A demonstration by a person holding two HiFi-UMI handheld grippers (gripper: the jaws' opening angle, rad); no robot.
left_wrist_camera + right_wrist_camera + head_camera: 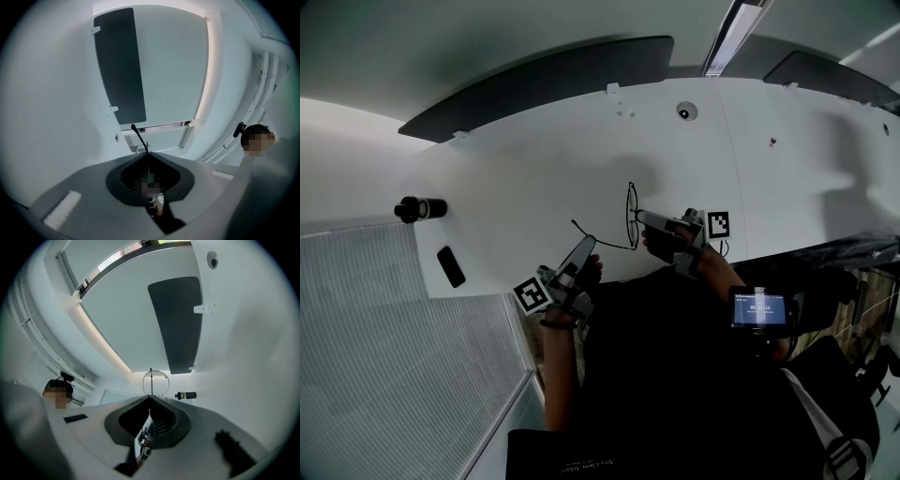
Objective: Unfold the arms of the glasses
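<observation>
— Since both tools sit closest to the camera, how do they stand?

— The left hand-held gripper has its jaws pressed together on one thin dark arm of the glasses. In the left gripper view the arm's curved tip pokes out beyond the jaws, up and to the left. The right hand-held gripper is likewise pinched tight, on the frame beside a lens.

— And the glasses themselves?

— They are held between the two grippers, over the white counter and close to its near edge. In the head view the lens rim stands upright, seen almost edge-on, and the gripped arm runs out from its lower end toward the left. In the right gripper view one round lens ring shows just past the jaws. Whether any part rests on the counter I cannot tell.

— Anything farther out?

— To the left, well apart from the glasses, a flat black slab lies near the counter's left edge. Beyond it a black cylinder lies on its side at that edge. Farthest back, a small round fitting sits in the counter.
</observation>
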